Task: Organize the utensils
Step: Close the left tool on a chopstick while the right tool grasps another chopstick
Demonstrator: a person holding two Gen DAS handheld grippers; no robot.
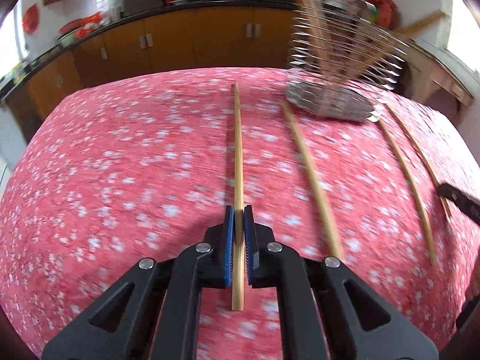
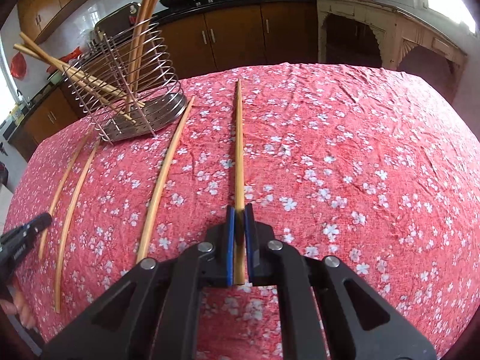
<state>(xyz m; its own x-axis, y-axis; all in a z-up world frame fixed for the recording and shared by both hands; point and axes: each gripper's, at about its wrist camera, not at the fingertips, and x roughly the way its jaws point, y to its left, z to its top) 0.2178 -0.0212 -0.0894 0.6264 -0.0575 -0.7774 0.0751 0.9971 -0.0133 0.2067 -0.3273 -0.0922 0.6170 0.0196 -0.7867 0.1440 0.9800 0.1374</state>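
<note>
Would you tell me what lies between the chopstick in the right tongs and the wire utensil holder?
In the right wrist view, one loose chopstick lies on the tablecloth between them, its far tip near the holder's base.

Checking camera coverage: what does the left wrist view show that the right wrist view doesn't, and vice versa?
Left wrist only: left gripper shut on the left-held chopstick; red items on the far-left counter. Right wrist only: right gripper shut on the right-held chopstick; white arched cabinet. Both: wire holder, floral tablecloth, two loose chopsticks, each view catching the other gripper at its edge.
</note>
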